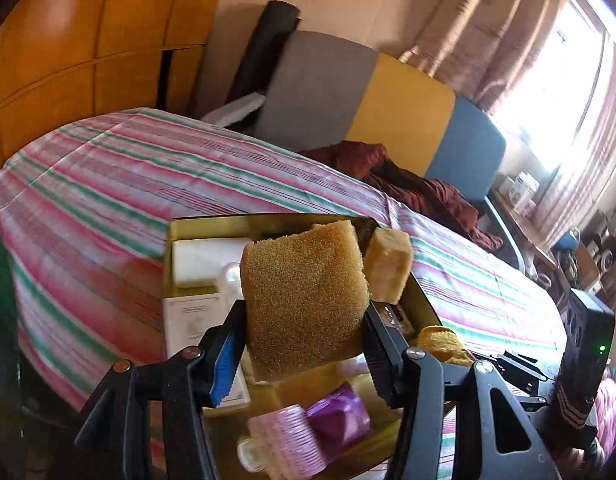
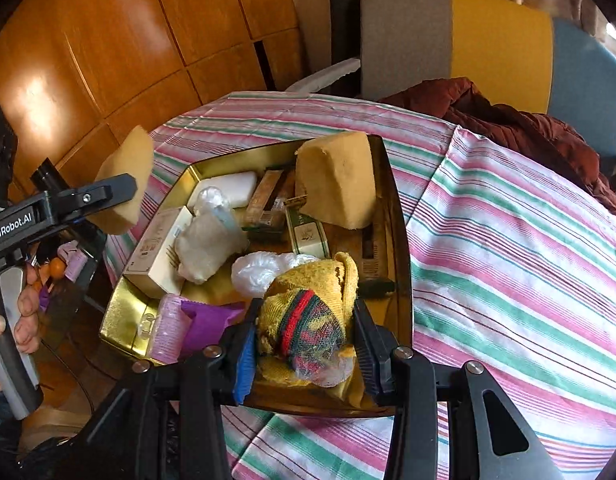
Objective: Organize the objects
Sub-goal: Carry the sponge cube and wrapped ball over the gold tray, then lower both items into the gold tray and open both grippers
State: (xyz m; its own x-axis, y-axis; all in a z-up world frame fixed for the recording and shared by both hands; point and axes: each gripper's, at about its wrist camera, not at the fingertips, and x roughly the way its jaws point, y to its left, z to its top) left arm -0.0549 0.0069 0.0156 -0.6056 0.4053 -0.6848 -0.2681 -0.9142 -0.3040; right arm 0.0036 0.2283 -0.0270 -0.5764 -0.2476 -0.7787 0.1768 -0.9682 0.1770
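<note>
Both tongs grip: left tongs (image 1: 303,344) a sponge (image 1: 303,300), right tongs (image 2: 303,354) a yellow cloth bundle (image 2: 308,320).

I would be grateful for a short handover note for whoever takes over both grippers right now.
Left gripper: shut on a coarse foam sponge, lifted at the left edge of the gold tray.
Right gripper: shut on a yellow knitted cloth bundle at the tray's near edge; whether it is lifted is unclear.
Still in the tray: a second foam block, white soap bar, boxes, plastic-wrapped items, pink roller, purple packet.
Done: both items gripped. Left: place them and sort the rest; destination not visible.
</note>
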